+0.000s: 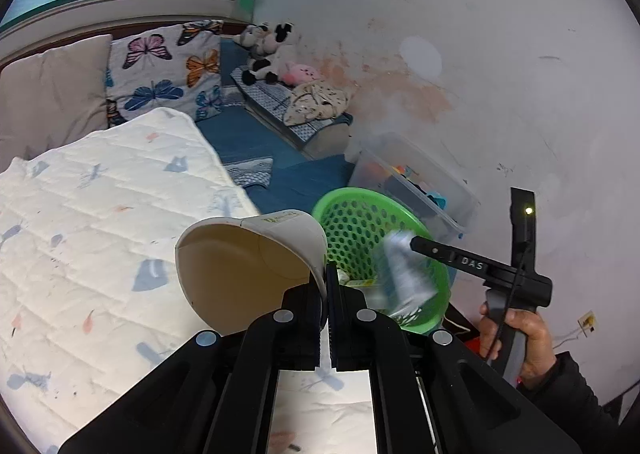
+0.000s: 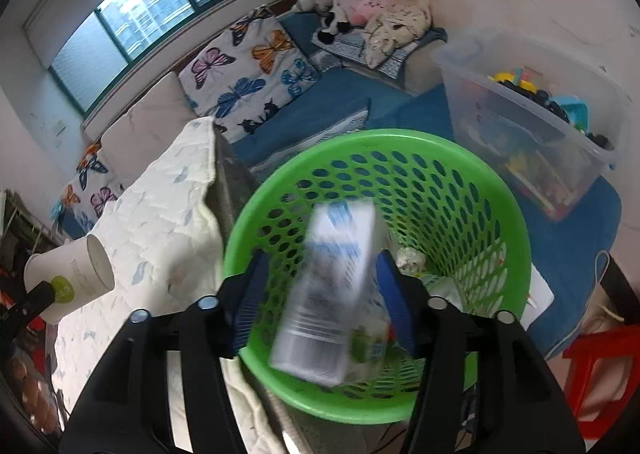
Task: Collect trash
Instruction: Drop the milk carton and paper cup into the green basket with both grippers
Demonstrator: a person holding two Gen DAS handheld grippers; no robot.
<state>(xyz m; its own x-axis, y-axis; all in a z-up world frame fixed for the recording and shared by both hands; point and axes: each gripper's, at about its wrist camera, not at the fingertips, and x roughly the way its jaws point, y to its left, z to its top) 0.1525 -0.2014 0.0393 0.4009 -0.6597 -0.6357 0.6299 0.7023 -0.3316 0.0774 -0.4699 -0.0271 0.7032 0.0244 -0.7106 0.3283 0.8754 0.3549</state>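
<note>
R claw (image 2: 320, 286): apart, carton (image 2: 328, 294) loose between pads; let it drop into basket (image 2: 360, 142) below.
L claw (image 1: 326, 294): clamped on cup (image 1: 248, 254) rim; you tip it over basket next.

A home bedroom: quilted bed (image 1: 100, 214), butterfly pillow (image 1: 160, 70), plush toys (image 1: 268, 50).

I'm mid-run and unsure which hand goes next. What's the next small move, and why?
Probably carry the left gripper over the green basket. It is shut on the paper cup's rim, still beside the basket, above the white quilt. The right gripper is open, and its blurred carton seems to be dropping in.
</note>
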